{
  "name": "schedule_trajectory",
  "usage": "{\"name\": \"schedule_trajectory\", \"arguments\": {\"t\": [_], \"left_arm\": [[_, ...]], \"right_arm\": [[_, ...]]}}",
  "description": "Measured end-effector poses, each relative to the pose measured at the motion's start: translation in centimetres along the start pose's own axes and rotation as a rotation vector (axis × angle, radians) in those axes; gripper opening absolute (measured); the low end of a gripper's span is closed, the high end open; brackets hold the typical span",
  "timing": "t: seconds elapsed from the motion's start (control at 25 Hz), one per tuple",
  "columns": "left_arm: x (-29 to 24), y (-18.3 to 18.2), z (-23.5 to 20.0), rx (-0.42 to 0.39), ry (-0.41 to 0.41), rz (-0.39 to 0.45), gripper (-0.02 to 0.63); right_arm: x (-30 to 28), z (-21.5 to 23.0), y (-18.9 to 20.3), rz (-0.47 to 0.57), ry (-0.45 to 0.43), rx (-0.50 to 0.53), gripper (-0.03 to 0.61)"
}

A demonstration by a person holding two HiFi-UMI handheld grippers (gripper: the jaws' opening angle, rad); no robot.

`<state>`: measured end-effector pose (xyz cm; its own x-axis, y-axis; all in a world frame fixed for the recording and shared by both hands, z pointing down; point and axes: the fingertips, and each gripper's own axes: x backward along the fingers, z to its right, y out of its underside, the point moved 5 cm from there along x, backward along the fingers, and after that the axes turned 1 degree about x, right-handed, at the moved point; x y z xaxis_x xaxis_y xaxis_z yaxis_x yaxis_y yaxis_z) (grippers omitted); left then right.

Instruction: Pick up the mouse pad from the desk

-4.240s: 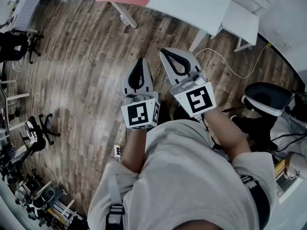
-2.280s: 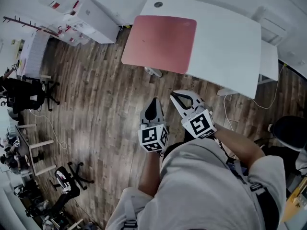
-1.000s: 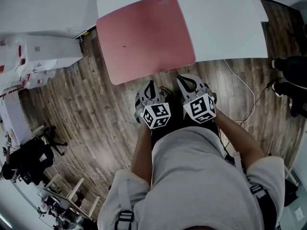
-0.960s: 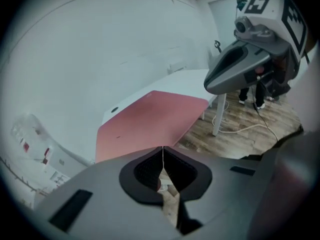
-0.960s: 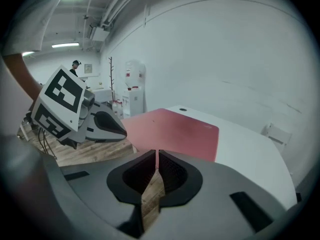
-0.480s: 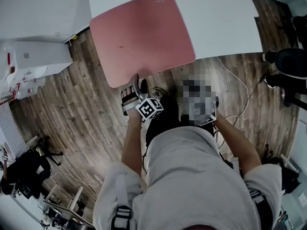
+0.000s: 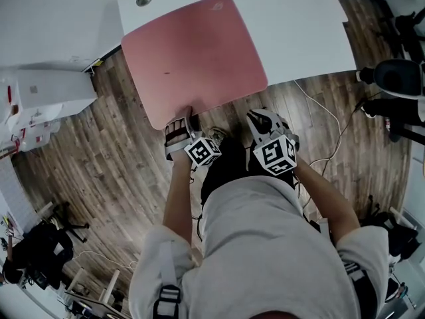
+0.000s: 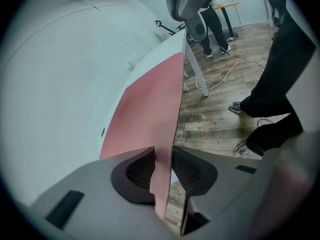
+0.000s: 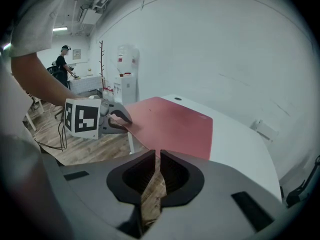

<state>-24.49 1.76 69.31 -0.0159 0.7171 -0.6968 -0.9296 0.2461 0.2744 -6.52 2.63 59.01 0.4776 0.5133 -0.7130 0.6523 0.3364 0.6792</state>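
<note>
Now that my left fingers have reached the overhanging edge, the pickup can begin.

The wood floor [image 7: 113,151] lies open all round the white desk [image 7: 299,25], which is bare but for the pink mouse pad [image 7: 192,52]. The pad lies on the desk's left part and juts past the near edge. A second ago my left gripper [image 7: 180,119] hung shut beside the right one. Since then it has dropped to that jutting edge and rolled, and its jaws have just been closing with the pad between them, one finger on each face, seemingly pressing. I judge the grip nearly made. My right gripper [image 7: 262,118] hangs closed and empty by my body. Nothing crowds the pad, so it can lift up and toward me.
</note>
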Motion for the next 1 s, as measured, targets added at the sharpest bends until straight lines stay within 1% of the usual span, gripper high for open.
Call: {"name": "schedule_trajectory", "arguments": {"t": [0.08,0.2,0.28,0.4,0.52,0.56,0.64,0.72,0.88,1.0], "left_arm": [[0.1,0.1,-0.4,0.010,0.028,0.014,0.094],[0.3,0.0,-1.1,0.015,0.045,0.022,0.042],[0.4,-0.2,-1.7,0.036,0.061,0.022,0.034],[0.6,-0.5,-2.6,0.097,0.076,0.018,0.031],[0.9,-0.8,-4.0,0.201,0.078,0.009,0.031],[0.9,-1.0,-4.7,0.236,0.077,0.003,0.031],[0.8,-1.5,-6.0,0.283,0.066,-0.006,0.031],[0.6,-1.8,-7.2,0.302,0.056,-0.008,0.031],[-0.3,-1.6,-9.8,0.301,0.046,-0.015,0.031],[-0.9,-1.5,-11.1,0.310,0.043,-0.033,0.031]], "right_arm": [[-0.2,0.0,-0.5,-0.003,0.000,0.006,0.043],[-0.2,0.3,-1.1,0.002,0.018,0.009,0.043],[-0.3,0.7,-1.4,0.007,0.034,0.011,0.043],[-0.5,0.9,-1.6,0.004,0.036,0.026,0.043],[-1.0,1.1,-2.0,-0.002,0.019,0.069,0.044],[-1.2,1.4,-2.2,-0.004,0.009,0.083,0.057],[-2.0,2.1,-2.6,-0.010,-0.011,0.106,0.149],[-3.0,2.8,-3.3,-0.017,-0.017,0.142,0.170],[-6.0,3.7,-6.2,-0.027,-0.024,0.280,0.204],[-7.9,4.2,-8.3,-0.027,-0.067,0.348,0.212]]}}
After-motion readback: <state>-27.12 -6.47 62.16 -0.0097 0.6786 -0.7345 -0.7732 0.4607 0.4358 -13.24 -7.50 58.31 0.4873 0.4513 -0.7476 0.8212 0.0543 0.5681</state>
